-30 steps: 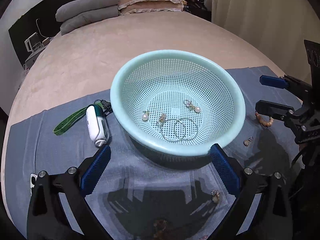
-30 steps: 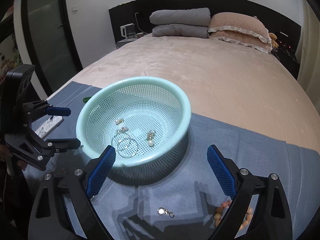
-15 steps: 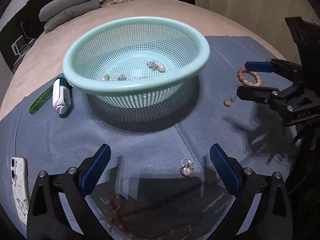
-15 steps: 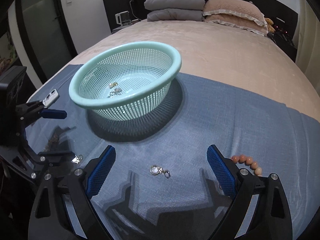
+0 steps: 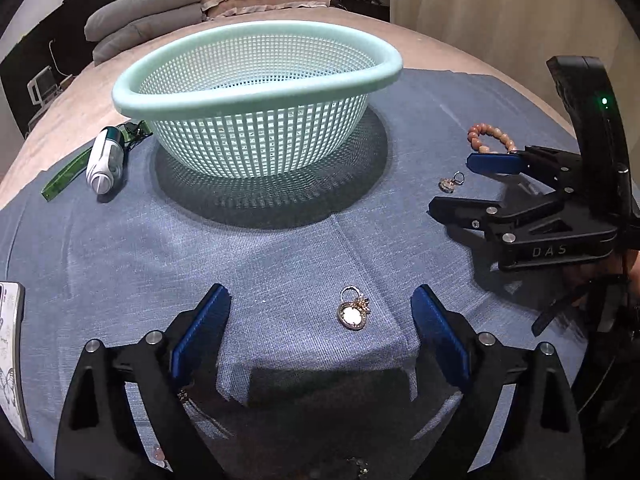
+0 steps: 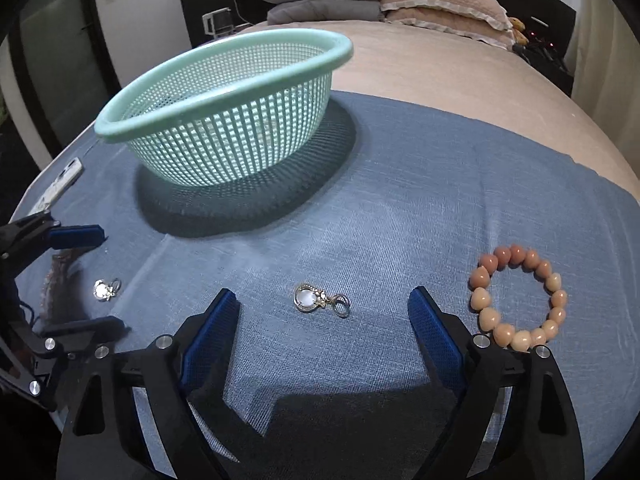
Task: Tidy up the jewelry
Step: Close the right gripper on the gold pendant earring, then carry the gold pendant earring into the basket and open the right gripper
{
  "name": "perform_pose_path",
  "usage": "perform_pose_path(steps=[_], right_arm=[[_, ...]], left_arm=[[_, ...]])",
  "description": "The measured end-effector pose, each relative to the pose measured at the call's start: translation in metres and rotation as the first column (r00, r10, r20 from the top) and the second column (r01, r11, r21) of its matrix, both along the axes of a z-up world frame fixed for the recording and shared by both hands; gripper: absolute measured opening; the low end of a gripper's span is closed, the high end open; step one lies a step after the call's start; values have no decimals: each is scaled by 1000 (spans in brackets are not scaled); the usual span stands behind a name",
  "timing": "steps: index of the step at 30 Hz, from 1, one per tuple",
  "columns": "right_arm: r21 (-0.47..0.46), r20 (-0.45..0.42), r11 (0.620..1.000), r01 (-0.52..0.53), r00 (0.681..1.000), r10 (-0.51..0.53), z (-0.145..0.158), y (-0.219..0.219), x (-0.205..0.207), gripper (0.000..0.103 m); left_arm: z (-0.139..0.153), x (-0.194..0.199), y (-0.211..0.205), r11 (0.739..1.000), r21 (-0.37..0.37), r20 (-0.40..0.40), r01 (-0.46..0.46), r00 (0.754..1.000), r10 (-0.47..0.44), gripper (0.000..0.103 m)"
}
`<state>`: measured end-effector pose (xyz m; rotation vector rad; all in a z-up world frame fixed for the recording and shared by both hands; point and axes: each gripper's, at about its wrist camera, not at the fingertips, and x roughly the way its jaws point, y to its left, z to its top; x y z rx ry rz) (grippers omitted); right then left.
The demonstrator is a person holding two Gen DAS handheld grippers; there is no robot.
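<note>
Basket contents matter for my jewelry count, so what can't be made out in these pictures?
- Basket inside: both views look from low down, so its wall hides the floor.
- Phone: cut off by the left view's edge.
- Beaded strand: hidden behind the left gripper.
- Bracelet: partly covered by the right gripper in the left view.

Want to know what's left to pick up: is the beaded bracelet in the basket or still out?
Out. The beaded bracelet lies flat on the blue cloth, well apart from the basket.

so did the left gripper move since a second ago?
Yes. The left gripper pulled back and down from the basket: it was at the near rim, now it frames an earring on the cloth.
</note>
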<state>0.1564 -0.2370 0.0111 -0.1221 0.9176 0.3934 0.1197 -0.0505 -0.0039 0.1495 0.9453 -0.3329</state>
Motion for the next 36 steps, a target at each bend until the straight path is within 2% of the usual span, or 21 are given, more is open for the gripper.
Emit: perform_pose_path(steps=[1, 2, 3, 4, 6, 7, 9, 10, 12, 14, 22, 25, 36], right_arm=[[-4, 6, 1000, 13, 1000, -13, 0, -1, -1, 77], [1, 9, 1000, 23, 1000, -23, 1, -4, -1, 73], [7, 11, 999, 33, 999, -33, 2, -7, -1, 60], [14, 9, 999, 43, 999, -43, 2, -12, 0, 47], [23, 3, 998, 50, 999, -50, 3, -19, 1, 34], [25, 2, 998, 54, 999, -54, 2, -20, 1, 27], [39, -5, 998, 53, 999, -53, 2, -23, 0, 20], [40, -5, 998, 49, 999, -49, 2, -23, 0, 16], [41, -5, 998, 44, 999, -44, 3, -23, -1, 16], [46, -9, 998, 39, 999, -39, 4, -23, -3, 16], [145, -58, 989, 16, 998, -7, 12, -32, -11, 15], [156, -60, 988, 14, 998, -5, 17, -36, -13, 15], [157, 9, 987, -47, 999, 46, 56, -35, -15, 15]], left_arm=[[-1, -3, 0, 1000, -3, 8, 3, 1000, -2, 84], [0, -4, 1, 1000, -10, 13, -1, 1000, 1, 76], [1, -6, 3, 1000, -19, 16, -7, 1000, 7, 67], [2, -7, 5, 999, -28, 17, -16, 1000, 17, 62], [3, -6, 9, 999, -34, 15, -30, 999, 31, 50], [4, -8, 10, 999, -36, 16, -32, 999, 32, 47], [5, -8, 5, 999, -27, 20, -32, 999, 33, 33], [6, -9, 3, 999, -20, 23, -28, 999, 28, 30], [6, -10, -2, 1000, -21, 16, -17, 1000, 17, 16], [7, -11, -2, 999, -29, 10, -26, 1000, 26, 13], [12, -17, 8, 997, -71, -16, -26, 1000, 25, 12], [12, -21, 10, 996, -86, -19, -25, 1000, 23, 12], [28, -17, 29, 992, -113, -14, -51, 999, 50, 12]])
